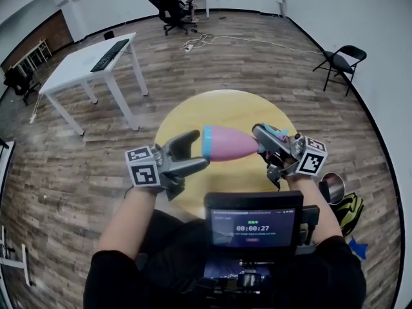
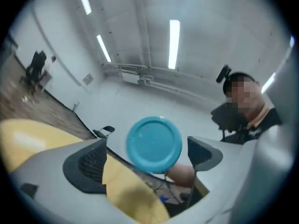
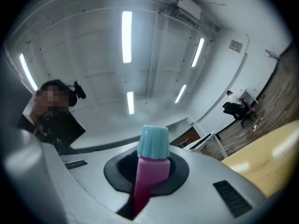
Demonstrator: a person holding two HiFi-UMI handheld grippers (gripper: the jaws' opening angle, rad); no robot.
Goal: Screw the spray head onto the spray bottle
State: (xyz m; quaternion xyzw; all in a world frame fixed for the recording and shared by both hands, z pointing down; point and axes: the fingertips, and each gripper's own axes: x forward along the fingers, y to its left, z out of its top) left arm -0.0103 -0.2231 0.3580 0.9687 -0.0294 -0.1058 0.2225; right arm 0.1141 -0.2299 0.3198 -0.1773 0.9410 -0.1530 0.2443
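The pink spray bottle (image 1: 230, 144) lies level in the air over the round yellow table (image 1: 225, 105), its teal base (image 1: 206, 143) pointing left. My right gripper (image 1: 270, 140) is shut on the spray head (image 1: 277, 133) at the bottle's narrow end. In the right gripper view the spray head (image 3: 152, 167) shows as a pink piece with a teal cap, pinched between the jaws. My left gripper (image 1: 190, 153) is open just left of the base. In the left gripper view the teal base (image 2: 154, 145) floats between the spread fingers (image 2: 88, 167), touching neither.
A white desk (image 1: 90, 63) with a keyboard stands at the back left and a folding chair (image 1: 340, 60) at the right wall. A timer screen (image 1: 252, 227) sits at my chest. A metal cup (image 1: 332, 187) and a bag lie on the floor at the right.
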